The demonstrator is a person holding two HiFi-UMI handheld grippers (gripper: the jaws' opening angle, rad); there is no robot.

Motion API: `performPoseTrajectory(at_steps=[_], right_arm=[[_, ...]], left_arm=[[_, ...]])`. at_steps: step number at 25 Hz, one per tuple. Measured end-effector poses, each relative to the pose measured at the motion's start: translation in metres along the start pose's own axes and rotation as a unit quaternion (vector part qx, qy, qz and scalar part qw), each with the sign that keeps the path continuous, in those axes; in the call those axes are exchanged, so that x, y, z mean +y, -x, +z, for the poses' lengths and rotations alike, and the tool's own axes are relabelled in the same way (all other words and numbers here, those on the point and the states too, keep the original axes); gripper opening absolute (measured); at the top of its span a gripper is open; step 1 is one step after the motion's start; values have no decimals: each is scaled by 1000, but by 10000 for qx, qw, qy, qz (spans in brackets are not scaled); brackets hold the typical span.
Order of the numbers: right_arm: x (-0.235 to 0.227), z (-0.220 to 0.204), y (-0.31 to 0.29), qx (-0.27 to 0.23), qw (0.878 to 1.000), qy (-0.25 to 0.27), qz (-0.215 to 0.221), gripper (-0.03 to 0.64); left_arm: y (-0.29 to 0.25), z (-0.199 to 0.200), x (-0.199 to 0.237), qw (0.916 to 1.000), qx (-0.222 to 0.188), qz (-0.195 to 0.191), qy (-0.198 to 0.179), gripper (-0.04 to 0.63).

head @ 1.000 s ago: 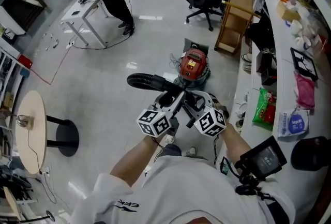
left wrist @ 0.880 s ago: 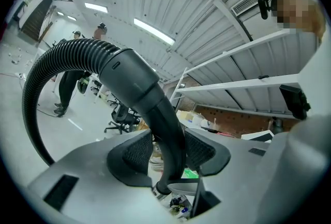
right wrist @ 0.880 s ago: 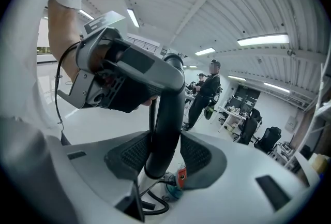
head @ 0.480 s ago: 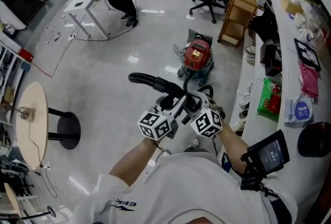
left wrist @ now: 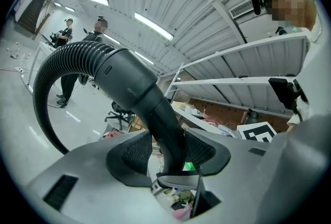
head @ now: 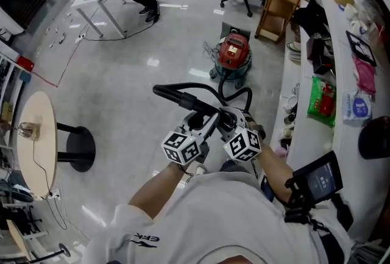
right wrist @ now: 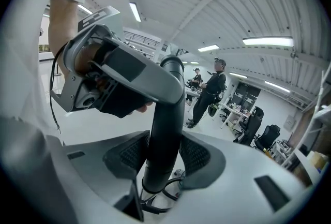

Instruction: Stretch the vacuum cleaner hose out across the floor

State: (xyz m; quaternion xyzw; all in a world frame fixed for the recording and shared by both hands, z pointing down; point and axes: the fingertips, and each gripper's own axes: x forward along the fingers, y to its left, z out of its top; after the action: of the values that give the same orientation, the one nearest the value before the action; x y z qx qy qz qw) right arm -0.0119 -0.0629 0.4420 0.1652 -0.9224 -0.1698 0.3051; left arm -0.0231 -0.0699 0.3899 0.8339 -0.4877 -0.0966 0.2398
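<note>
Jaws of the left tool (left wrist: 168,151) are clenched on the stiff black end of the hose (head: 177,97). The right tool (right wrist: 163,154), its jaws just opened wider, clasps the same pipe close beside it. The hose curls from both tools back to the red vacuum cleaner (head: 233,52), which stands on the floor (head: 134,92) well beyond them.

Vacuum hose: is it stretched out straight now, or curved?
Curved. The hose bends in a loop between the red vacuum cleaner and its lifted end.
</note>
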Motion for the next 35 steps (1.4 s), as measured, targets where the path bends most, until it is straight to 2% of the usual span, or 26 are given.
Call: performPoseTrajectory(at_steps=[14, 24, 35], right_arm=[[107, 57, -29, -25, 9994, 55, 347, 181], [149, 92, -51, -256, 9955, 351, 847, 179], [173, 108, -63, -573, 9866, 628, 1395, 176]], left_arm=[[119, -11, 30, 9996, -122, 245, 68, 190], [174, -5, 54, 9961, -311, 816, 153, 192], [206, -7, 66, 9865, -512, 1528, 286, 192]])
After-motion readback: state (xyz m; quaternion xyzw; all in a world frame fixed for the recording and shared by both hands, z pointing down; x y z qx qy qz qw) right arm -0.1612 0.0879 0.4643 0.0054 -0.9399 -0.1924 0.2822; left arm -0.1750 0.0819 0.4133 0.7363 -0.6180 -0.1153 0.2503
